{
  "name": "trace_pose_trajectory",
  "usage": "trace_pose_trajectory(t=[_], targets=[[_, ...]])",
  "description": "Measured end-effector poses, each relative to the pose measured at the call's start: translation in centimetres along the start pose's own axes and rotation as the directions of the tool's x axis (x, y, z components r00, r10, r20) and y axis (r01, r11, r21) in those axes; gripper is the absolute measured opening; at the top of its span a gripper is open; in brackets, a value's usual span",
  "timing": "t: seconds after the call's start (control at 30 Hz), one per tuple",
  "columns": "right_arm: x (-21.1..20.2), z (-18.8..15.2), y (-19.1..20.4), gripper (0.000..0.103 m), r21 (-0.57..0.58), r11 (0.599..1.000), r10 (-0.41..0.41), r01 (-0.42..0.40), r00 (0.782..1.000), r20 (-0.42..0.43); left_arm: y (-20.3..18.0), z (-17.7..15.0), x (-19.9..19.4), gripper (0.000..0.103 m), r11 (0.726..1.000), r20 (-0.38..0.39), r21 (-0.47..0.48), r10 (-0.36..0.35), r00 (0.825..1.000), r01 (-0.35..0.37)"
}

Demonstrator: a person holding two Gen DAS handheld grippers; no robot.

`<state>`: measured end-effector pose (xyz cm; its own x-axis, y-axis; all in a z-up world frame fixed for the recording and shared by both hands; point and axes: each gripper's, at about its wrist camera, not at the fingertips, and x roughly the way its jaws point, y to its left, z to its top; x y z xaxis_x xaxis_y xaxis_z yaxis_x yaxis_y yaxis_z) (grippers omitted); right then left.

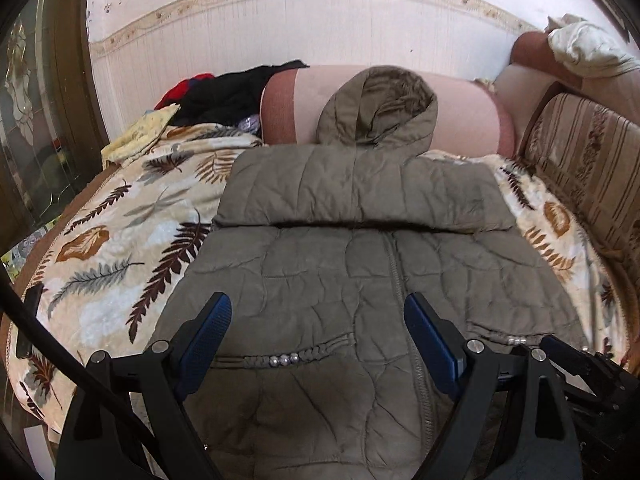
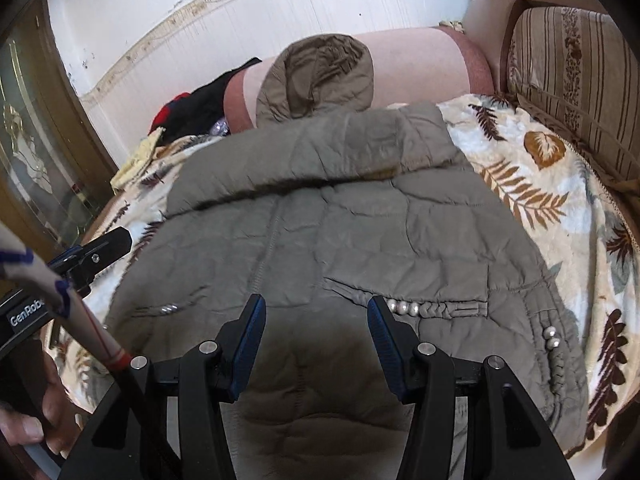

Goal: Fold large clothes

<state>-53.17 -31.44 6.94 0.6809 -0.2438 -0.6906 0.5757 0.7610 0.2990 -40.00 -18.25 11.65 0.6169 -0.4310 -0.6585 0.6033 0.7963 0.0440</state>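
An olive quilted hooded jacket (image 1: 340, 264) lies flat on a leaf-print blanket (image 1: 120, 240), front up, zipper down the middle. A folded band of it, likely the sleeves, crosses the chest. Its hood (image 1: 380, 108) rests against a pink bolster (image 1: 460, 112). My left gripper (image 1: 318, 308) is open and empty over the jacket's lower part, near a beaded pocket trim (image 1: 282, 359). My right gripper (image 2: 316, 310) is open and empty above the jacket (image 2: 340, 220) hem, by the right pocket beads (image 2: 404, 307). The left gripper also shows at the left edge of the right wrist view (image 2: 108, 246).
A striped sofa back (image 1: 588, 168) runs along the right. Black and red clothes (image 1: 224, 96) and a yellow cloth (image 1: 140, 136) lie at the far left by the white wall. A glass door (image 1: 36, 120) stands on the left.
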Motion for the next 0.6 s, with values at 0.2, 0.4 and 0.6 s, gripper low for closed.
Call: trace_pose_trajectory(t=[0.2, 0.4, 0.6], targets=[[2.0, -0.7, -0.8, 0.057, -0.027, 0.999, 0.016, -0.016, 1.0, -0.009, 0.2, 0.0, 2.4, 0.087, 1.0, 0.001, -0.018, 0.01, 1.0, -0.01], [2.2, -0.7, -0.6, 0.057, -0.053, 0.998, 0.032, -0.031, 0.999, 0.01, 0.0, -0.3, 5.0, 0.087, 1.0, -0.033, -0.02, 0.016, 0.999, -0.017], [2.8, -0.7, -1.5, 0.057, -0.005, 0.998, 0.063, -0.063, 0.998, -0.014, 0.1, -1.1, 6.7, 0.087, 0.999, -0.066, -0.026, 0.019, 0.998, -0.021]])
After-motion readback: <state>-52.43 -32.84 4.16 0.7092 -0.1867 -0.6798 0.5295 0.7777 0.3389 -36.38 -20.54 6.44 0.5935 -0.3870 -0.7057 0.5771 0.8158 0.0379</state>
